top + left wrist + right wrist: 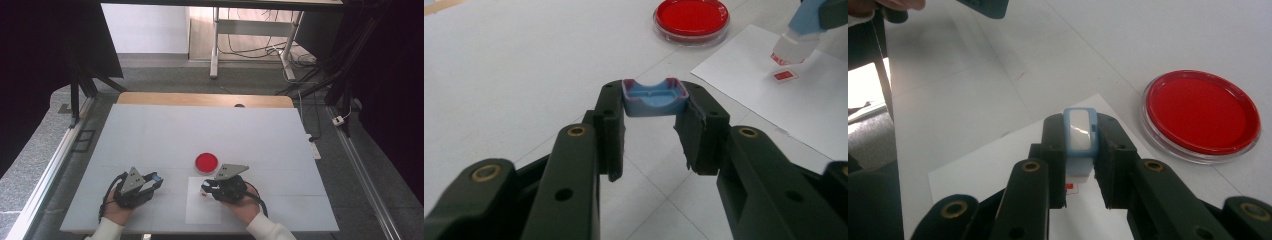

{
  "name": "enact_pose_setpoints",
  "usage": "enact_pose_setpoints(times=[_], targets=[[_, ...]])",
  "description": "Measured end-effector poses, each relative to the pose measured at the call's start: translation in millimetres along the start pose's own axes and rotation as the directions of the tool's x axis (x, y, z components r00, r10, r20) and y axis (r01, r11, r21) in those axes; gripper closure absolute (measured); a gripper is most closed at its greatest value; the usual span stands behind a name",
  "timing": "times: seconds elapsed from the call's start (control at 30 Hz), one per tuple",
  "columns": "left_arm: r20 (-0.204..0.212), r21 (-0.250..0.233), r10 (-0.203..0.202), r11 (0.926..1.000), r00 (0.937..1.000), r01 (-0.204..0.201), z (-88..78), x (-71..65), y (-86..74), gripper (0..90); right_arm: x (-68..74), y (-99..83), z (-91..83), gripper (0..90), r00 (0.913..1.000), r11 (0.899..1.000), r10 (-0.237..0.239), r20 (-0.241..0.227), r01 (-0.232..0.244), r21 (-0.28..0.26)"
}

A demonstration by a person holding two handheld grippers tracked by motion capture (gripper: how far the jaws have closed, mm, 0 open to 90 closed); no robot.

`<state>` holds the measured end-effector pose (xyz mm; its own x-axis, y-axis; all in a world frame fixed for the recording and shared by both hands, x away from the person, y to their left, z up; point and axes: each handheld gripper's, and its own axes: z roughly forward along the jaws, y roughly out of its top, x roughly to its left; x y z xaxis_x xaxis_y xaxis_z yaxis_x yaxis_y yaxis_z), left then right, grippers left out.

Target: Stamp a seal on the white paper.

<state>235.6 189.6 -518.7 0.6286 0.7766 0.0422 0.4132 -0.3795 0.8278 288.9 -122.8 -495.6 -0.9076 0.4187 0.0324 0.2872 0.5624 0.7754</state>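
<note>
- Bottom of the high view: left gripper (156, 179) at lower left, clamped tight on a little blue stamp cap (655, 97), open side up with red ink smeared on its rim, held just off the table.
- Right gripper (206, 189) at lower centre, closed on a blue self-inking stamp (1079, 140), upright, base right down at the white sheet of paper (202, 212).
- There's a small red stamp mark (785, 75) on the paper beside the stamp's base.
- Just past the paper, mid-frame: round red ink pad dish (206, 162), uncovered, sitting on the white table (165, 130).
</note>
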Motion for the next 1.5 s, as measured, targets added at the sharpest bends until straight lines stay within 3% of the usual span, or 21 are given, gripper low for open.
enact_pose_setpoints(times=[0.3, 0.63, 0.8, 0.97, 1.5], targets=[[0.000, -0.001, 0.001, 1.0000, 1.0000, -0.001, -0.3, -0.6, 0.3, 63.8, -4.1, 0.7, -7.4, 75.4, 0.9998, 0.999, 0.020, -0.007, -0.020, -0.046], [0.002, -0.001, 0.000, 1.0000, 1.0000, 0.000, -0.5, -0.2, 0.2, 63.8, -12.6, -0.5, -14.6, 75.4, 0.9974, 0.993, 0.073, 0.000, -0.072, -0.099], [0.001, 0.000, 0.000, 1.0000, 1.0000, 0.000, 0.2, -0.6, 0.3, 63.8, -17.6, -0.4, -21.4, 75.3, 0.9925, 0.981, 0.121, -0.019, -0.122, -0.152], [0.003, 0.000, 0.000, 1.0000, 1.0000, 0.000, 0.3, -0.6, 0.3, 63.8, -22.4, -0.3, -30.6, 75.3, 0.9885, 0.971, 0.151, -0.004, -0.150, -0.185], [0.007, 0.002, 0.002, 1.0000, 1.0000, -0.002, 1.8, -1.4, 1.1, 63.8, -31.9, 3.1, -55.4, 75.3, 0.9840, 0.942, 0.174, 0.039, -0.154, -0.298]])
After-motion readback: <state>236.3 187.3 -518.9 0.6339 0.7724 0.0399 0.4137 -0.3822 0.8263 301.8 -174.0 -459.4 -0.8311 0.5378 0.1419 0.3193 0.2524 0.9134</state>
